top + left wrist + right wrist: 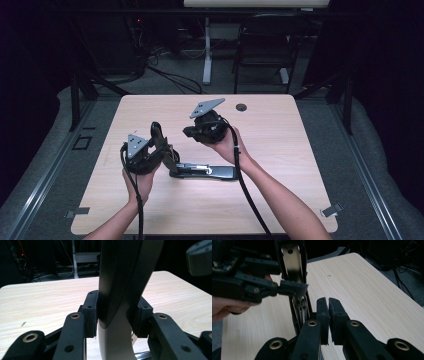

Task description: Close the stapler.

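The stapler (200, 170) lies a little toward the near edge from the middle of the table (280, 200), its black base flat on the wood and pointing toward the right edge. Its upper arm is swung up and stands nearly upright at the stapler's left end. My left gripper (159, 145) is clamped on that raised arm: in the left gripper view both pads (91, 312) press against the dark arm (120, 277) from either side, with the pale underside showing below them. My left hand (137, 182) holds that gripper close to the near-left part of the table.

My right gripper (192, 132) hovers just beyond the stapler, above the middle of the table, and its jaws are closed on nothing; in the right gripper view the two pads (323, 312) meet with only a thin slit between them, just beside the raised arm (293, 262).

The wood is bare toward the far edge, the right edge and both far corners, apart from a small round grommet (241, 107) near the far edge.
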Motion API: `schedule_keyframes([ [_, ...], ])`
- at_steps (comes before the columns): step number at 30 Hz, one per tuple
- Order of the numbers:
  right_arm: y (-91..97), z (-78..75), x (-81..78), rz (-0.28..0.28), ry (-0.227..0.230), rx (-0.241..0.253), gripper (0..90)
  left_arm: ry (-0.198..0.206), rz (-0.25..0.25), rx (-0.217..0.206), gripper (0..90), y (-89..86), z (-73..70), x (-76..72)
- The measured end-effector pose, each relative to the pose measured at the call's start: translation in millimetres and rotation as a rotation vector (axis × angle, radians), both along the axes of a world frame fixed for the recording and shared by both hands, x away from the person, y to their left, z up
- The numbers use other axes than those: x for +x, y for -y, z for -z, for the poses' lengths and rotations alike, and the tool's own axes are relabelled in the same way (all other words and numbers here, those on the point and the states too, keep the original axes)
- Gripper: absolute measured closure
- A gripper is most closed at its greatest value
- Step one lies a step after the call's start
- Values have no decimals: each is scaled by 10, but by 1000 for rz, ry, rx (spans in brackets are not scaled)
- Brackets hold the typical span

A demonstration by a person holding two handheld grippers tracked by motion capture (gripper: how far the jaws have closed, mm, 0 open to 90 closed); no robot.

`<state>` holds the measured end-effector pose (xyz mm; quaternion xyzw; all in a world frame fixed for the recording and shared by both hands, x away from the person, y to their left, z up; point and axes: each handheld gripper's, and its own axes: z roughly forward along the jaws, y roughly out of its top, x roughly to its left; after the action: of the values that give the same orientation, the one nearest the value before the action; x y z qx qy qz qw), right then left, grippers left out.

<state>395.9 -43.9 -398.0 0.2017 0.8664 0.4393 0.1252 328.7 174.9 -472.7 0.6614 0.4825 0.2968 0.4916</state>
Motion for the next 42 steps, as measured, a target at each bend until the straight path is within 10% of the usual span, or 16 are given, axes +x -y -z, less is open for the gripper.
schedule_keyframes([
  [26, -223, -182, -57, -49, 32, 51, 875, 9, 54, 26, 587, 182, -11, -1],
  [42, -54, -111, -100, -36, 21, 74, 892, -15, 163, 30, 520, 249, 8, 34],
])
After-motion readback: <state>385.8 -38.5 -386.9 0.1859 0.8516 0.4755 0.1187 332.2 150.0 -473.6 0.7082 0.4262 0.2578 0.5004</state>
